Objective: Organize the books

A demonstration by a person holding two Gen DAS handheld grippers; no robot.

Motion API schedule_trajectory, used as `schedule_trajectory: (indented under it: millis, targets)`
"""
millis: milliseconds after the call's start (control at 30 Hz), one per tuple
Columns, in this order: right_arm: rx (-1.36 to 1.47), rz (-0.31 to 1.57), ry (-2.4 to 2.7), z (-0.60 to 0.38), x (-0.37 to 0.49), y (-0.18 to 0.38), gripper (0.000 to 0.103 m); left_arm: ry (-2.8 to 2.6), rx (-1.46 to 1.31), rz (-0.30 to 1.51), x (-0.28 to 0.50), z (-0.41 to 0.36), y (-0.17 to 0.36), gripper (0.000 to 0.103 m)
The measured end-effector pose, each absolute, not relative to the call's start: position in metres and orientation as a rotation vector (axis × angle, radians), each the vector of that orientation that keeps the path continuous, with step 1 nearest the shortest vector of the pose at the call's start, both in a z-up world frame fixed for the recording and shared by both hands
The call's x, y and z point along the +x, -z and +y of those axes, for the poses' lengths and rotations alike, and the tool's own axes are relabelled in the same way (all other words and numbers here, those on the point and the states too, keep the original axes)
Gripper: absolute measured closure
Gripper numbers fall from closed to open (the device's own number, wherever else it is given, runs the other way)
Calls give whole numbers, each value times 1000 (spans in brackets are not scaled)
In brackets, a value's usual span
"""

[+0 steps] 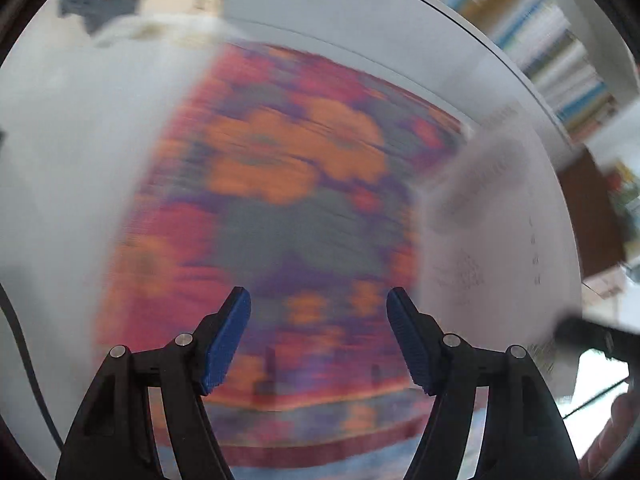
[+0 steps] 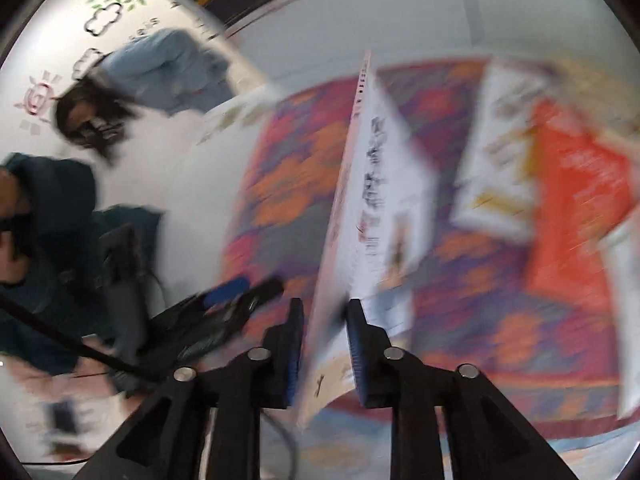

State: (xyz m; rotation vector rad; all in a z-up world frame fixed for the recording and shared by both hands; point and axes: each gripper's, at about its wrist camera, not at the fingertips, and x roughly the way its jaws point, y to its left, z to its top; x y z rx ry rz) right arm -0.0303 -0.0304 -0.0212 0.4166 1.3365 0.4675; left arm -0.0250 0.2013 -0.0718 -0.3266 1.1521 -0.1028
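So my right gripper (image 2: 322, 344) is clamped on a thin white book (image 2: 376, 200), edge-on, lifted above the patterned rug (image 2: 288, 184). Left gripper (image 1: 319, 336) hangs wide, empty. More books (image 2: 560, 184) lie toward the rug's far edge. Next I'd guess: carry it to the shelf (image 1: 560, 52).

The left black gripper (image 1: 319, 336) with blue fingers (image 1: 226, 340) points down, spread wide with nothing between, while the right black gripper (image 2: 323, 354) pinches a thin white book (image 2: 360, 240).
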Motion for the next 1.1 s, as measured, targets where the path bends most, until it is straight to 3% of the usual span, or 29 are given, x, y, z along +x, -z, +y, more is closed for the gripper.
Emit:
schedule_trajectory:
  millis: [133, 200, 267, 367, 500, 667, 800, 900, 933, 1000, 1100]
  targets:
    - [568, 1369, -572, -31, -44, 40, 76, 85, -313, 1173, -30, 221, 73, 31]
    - [568, 1341, -540, -46, -50, 44, 48, 140, -325, 1187, -32, 222, 76, 30]
    - [559, 1336, -422, -68, -51, 58, 45, 142, -274, 1210, -29, 211, 80, 31]
    - [639, 1384, -347, -91, -50, 94, 45, 87, -147, 1240, -26, 202, 96, 31]
    - [634, 1438, -288, -88, -47, 126, 58, 99, -153, 1238, -25, 213, 99, 31]
    - [379, 1386, -167, -70, -36, 126, 58, 331, -305, 1286, -18, 228, 95, 30]
    - [352, 1362, -106, -82, -12, 143, 58, 361, -348, 1296, -7, 210, 114, 30]
    - [383, 1360, -150, -75, -4, 144, 57, 350, -424, 1368, -2, 203, 146, 43]
    - [387, 1366, -176, -70, -5, 144, 58, 344, -421, 1347, -7, 201, 143, 43]
    - [375, 1382, -215, -57, -15, 146, 66, 401, -447, 1309, -13, 199, 136, 53]
    - [370, 1364, -148, -52, -36, 140, 73, 441, -432, 1274, -23, 201, 129, 54]
